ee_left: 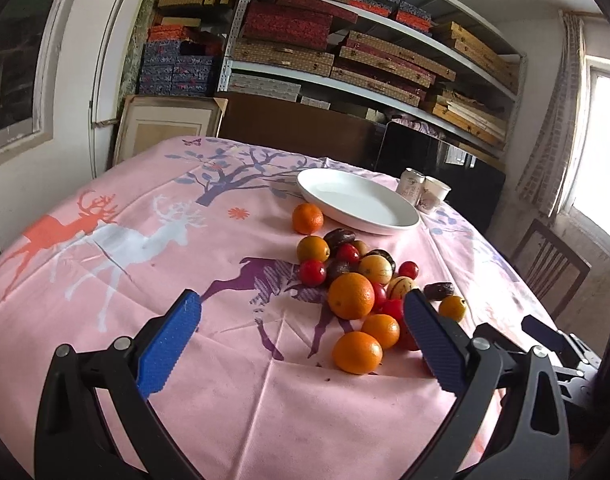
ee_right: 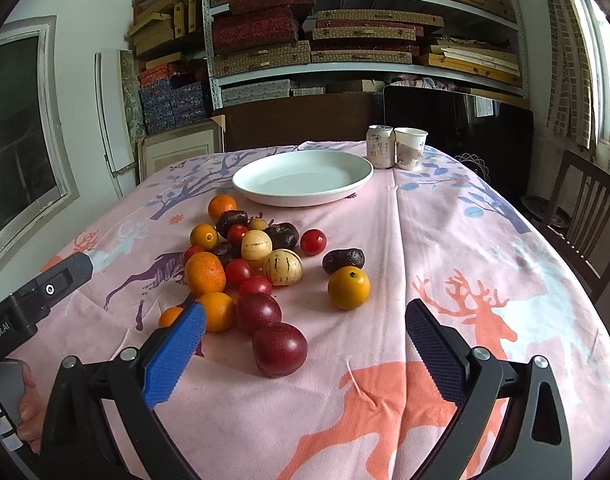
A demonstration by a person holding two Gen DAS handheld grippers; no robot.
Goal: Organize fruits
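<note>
Left gripper (ee_left: 301,324) fingers spread wide, empty, above pink tabletop (ee_left: 233,400). Right gripper (ee_right: 305,334) fingers spread too, holding nothing, dark red plum (ee_right: 279,349) between them. Fruit pile (ee_right: 245,264) loose on cloth, near empty white plate (ee_right: 303,178). Can (ee_right: 380,147), paper cup (ee_right: 411,148) behind plate.
</note>
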